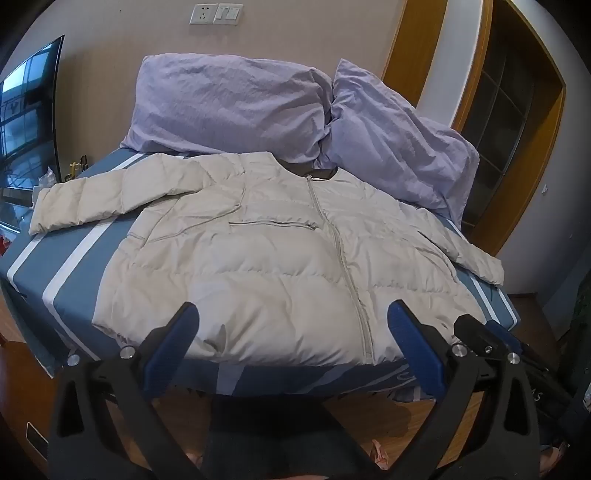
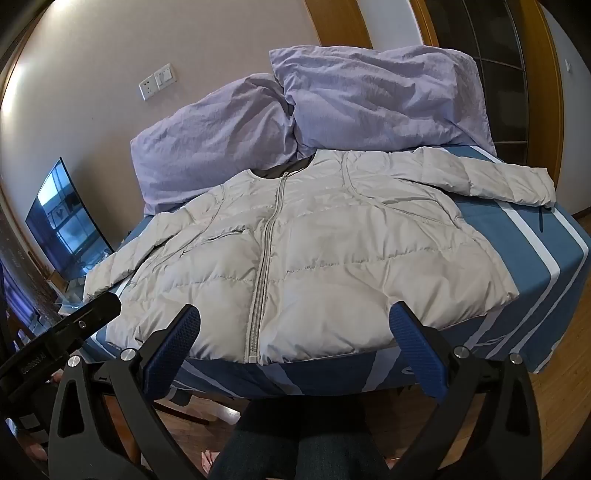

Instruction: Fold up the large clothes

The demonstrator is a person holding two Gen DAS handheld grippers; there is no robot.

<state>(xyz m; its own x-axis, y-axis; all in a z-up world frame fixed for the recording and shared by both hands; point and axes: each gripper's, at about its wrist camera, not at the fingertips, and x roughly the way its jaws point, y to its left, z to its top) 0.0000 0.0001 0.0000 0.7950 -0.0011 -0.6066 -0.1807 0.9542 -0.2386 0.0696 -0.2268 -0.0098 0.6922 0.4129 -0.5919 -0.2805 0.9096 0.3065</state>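
Puffer jacket [image 1: 258, 258] spread flat, zipped, on bed [image 1: 66, 273] just ahead of left gripper [image 1: 293, 314] and right gripper [image 2: 295, 317]; both spread wide, holding nothing, hovering near hem

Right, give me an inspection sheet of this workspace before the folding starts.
Surface: bed with blue sheet, white stripes.
Job's things: cream puffer jacket spread flat, zipped, sleeves out to both sides.
Clutter: two lilac pillows at the head, touching the collar.
Grippers: left gripper and right gripper open, holding nothing, poised over the hem.
Cables: nothing seen.
Surroundings: wall sockets, dark screen, wooden door frame, wood floor.
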